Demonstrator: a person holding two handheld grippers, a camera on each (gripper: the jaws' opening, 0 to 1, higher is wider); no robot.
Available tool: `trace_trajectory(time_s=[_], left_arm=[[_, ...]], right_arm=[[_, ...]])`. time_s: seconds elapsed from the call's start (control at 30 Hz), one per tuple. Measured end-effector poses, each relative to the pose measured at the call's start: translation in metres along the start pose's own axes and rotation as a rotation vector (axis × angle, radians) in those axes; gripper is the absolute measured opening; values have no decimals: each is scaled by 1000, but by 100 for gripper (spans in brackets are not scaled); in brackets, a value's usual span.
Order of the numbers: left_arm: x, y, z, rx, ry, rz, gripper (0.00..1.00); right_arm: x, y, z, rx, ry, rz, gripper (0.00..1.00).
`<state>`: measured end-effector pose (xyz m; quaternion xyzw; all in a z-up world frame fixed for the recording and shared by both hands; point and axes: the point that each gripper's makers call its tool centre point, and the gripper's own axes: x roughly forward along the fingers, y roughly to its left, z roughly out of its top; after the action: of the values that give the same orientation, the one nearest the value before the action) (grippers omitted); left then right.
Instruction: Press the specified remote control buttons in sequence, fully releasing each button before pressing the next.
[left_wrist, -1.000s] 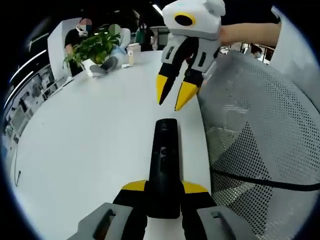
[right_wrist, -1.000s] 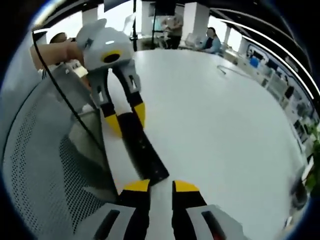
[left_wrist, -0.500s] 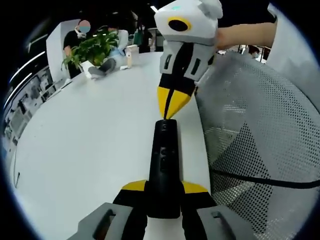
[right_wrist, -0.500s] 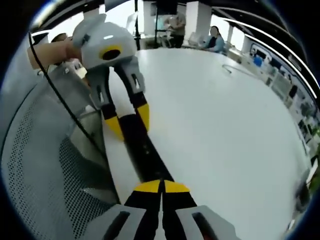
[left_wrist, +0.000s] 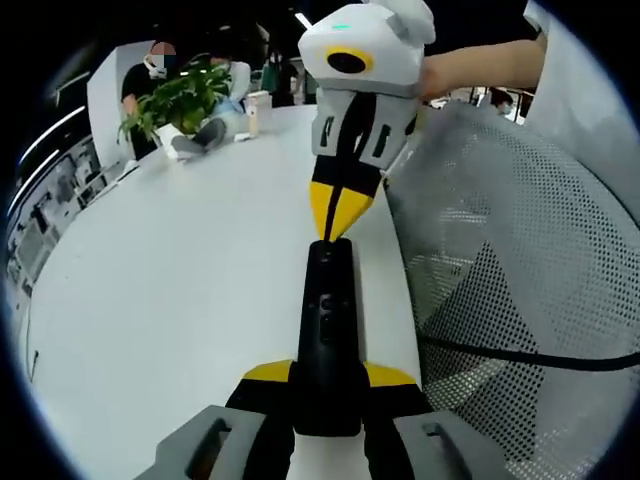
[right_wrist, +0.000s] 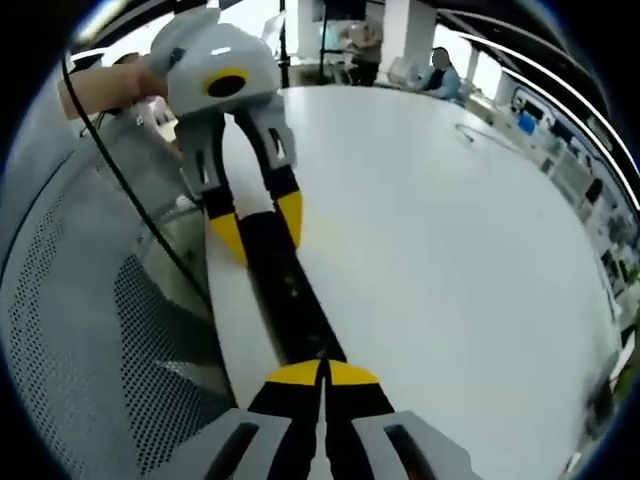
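Remote control (left_wrist: 327, 330): a slim black bar that lay along the table's edge, its near end clamped between the left gripper's jaws and its far end under the right gripper's tips (a few small buttons ran down its middle).
Left gripper (left_wrist: 329, 375): yellow-tipped jaws were pressed on either side of the remote's near end; in the right gripper view it (right_wrist: 258, 222) came in from the upper left and straddled the remote (right_wrist: 285, 290).
Right gripper (right_wrist: 322, 373): jaws were fully closed, yellow tips together, touching the remote's end; in the left gripper view it (left_wrist: 334, 218) pointed down onto the remote's far end.
Table (left_wrist: 170, 290): white, broad, with the remote close to its right edge.
Mesh chair (left_wrist: 510, 280): grey and perforated, just beside that edge, a black cable (left_wrist: 520, 355) crossing it.
Containers: a white pot held a leafy green plant (left_wrist: 170, 100) at the table's far edge; a pale cup (left_wrist: 259, 111) stood near it (contents could not be told).
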<state>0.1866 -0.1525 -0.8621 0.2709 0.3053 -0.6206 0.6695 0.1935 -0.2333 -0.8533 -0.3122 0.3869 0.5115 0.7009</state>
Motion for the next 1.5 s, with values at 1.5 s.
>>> trace_trajectory(time_s=[1.5], left_arm=[[1,1,-1,43,140,-30,23]], right_arm=[[5,9,10,-21,-8,30,0]])
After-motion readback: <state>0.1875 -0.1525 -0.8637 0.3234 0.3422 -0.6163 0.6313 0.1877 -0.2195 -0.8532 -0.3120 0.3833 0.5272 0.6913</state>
